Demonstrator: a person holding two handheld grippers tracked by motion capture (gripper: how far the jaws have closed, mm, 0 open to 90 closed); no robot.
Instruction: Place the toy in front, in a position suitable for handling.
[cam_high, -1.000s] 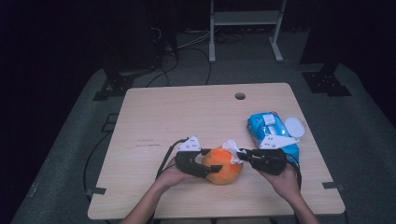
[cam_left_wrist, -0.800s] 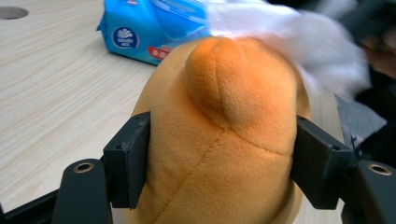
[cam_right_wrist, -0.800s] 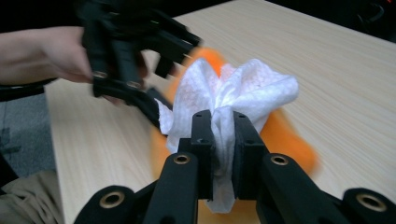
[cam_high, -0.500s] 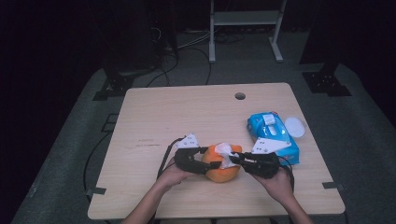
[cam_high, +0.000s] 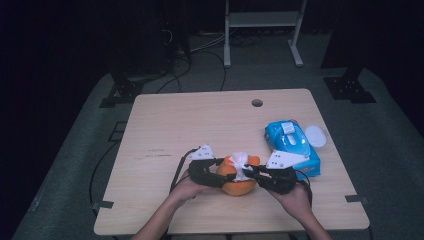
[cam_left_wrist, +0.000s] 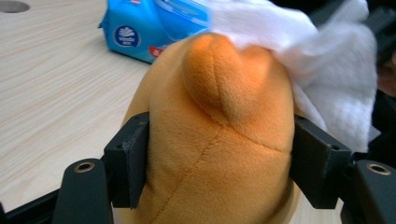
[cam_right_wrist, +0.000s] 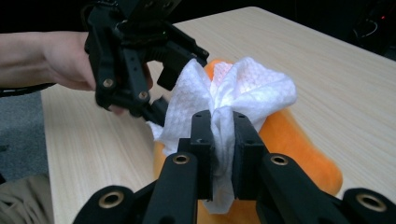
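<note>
**Wiping the orange plush toy with a wet wipe**

My left gripper (cam_left_wrist: 219, 154) has its fingers clamped on either flank of the orange plush toy (cam_left_wrist: 219, 140), pinning it near the front edge of the table (cam_high: 200, 120), between my two hands. My right gripper (cam_right_wrist: 223, 140) has its fingers pressed together on a bunched white wipe (cam_right_wrist: 238, 93), and the loose part of that wipe lies against the top of the toy.

I judge the step in hand to be the wiping itself: the toy is braced and the cloth is on the fabric. The next move, I think, calls for dragging the wipe across the plush with light pressure while my left hand (cam_high: 187, 189) resists the pull, and perhaps turning the toy to expose a side not yet reached. The plush is soft, so too hard a push would only squash it.

By count: one plush toy, one wipe in my grip, one blue pack of wipes (cam_high: 292, 145) to the right on the table, with its white round lid (cam_high: 315, 136) flipped open, and two grippers.
</note>
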